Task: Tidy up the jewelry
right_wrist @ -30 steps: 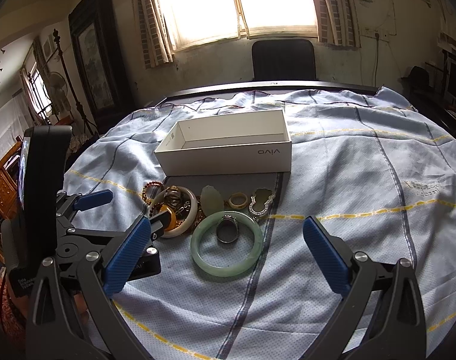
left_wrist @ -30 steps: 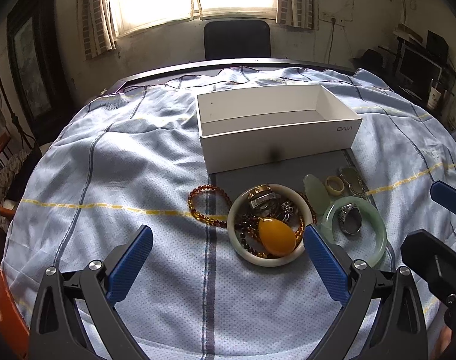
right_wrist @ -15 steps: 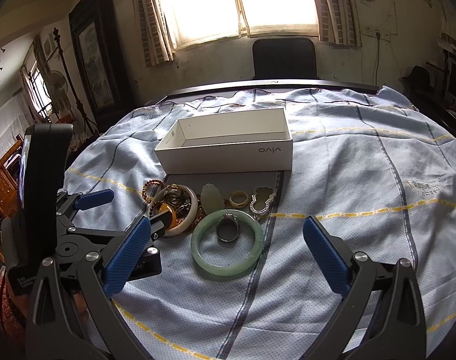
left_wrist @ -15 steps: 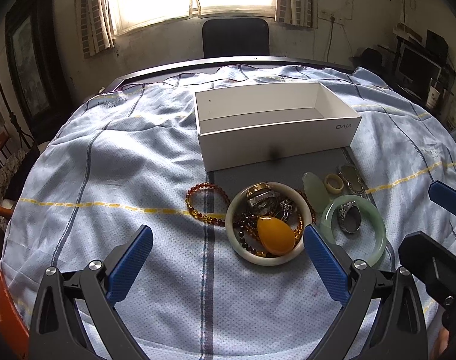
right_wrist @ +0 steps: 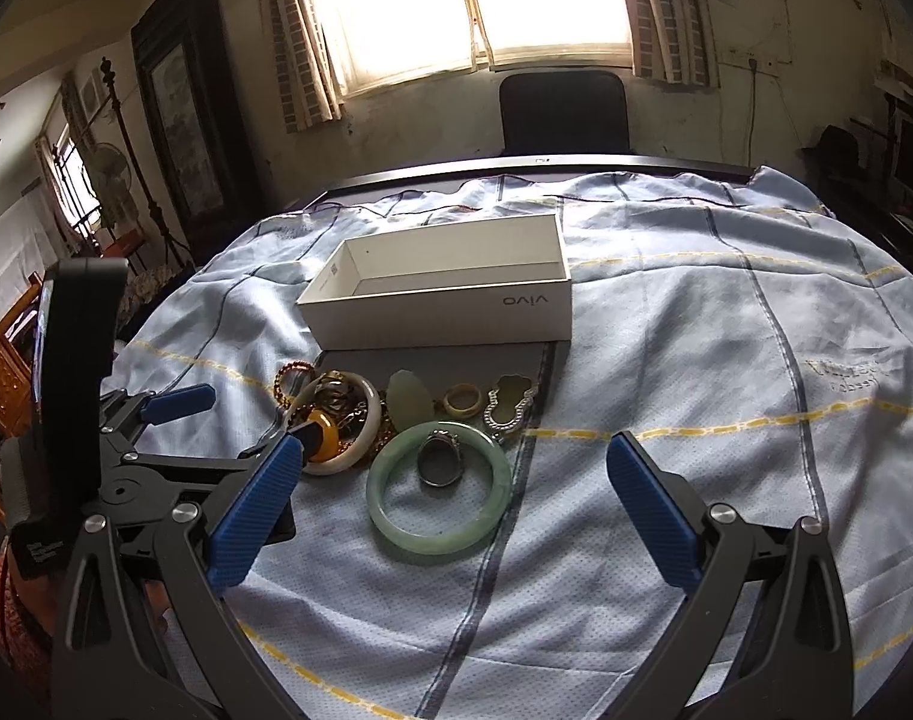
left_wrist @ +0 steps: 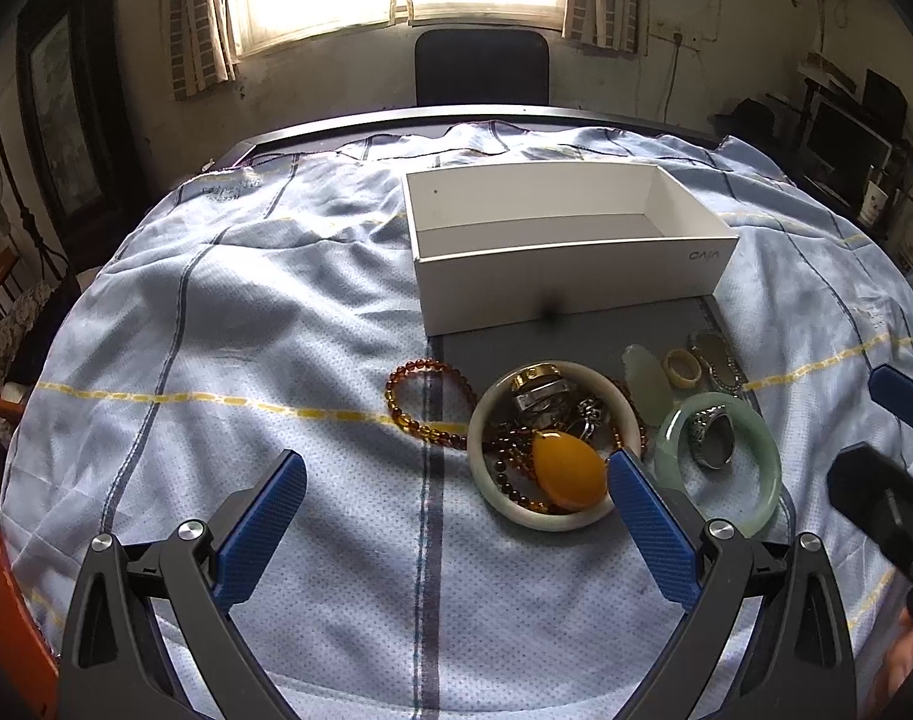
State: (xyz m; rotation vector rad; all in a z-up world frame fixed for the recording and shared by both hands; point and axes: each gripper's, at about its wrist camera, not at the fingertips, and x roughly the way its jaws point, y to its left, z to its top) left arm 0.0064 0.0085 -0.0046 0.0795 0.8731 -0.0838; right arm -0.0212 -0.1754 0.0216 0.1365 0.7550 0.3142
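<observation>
Two grippers, both spread wide and holding nothing. The jewelry is bunched in one cluster on the blue cloth (left_wrist: 246,324), just near of the open white box (left_wrist: 567,288), which looks empty and is presumably the destination; the grouping close to its front wall keeps every transfer short. At the left of the cluster a white bangle (left_wrist: 498,498) rings a heap: an amber pendant (left_wrist: 567,474), dark beads and some metal pieces, too tangled to separate by eye. An amber bead bracelet (left_wrist: 423,402) trails out to its left. To the right lies a green jade bangle (right_wrist: 438,489) with a silver ring (right_wrist: 437,457) inside its circle; far of it sit a pale jade piece (right_wrist: 409,399), a small yellow ring (right_wrist: 461,399) and a silver-edged pendant (right_wrist: 510,405). Left gripper (left_wrist: 453,489) hovers low at the near side of the heap, its right fingertip just beside the white bangle's rim, possibly touching, though the view does not settle it. Right gripper (right_wrist: 453,477) hangs above the cloth with the green bangle between its fingers' line of sight, touching nothing. Judgement: sorting has not begun.
</observation>
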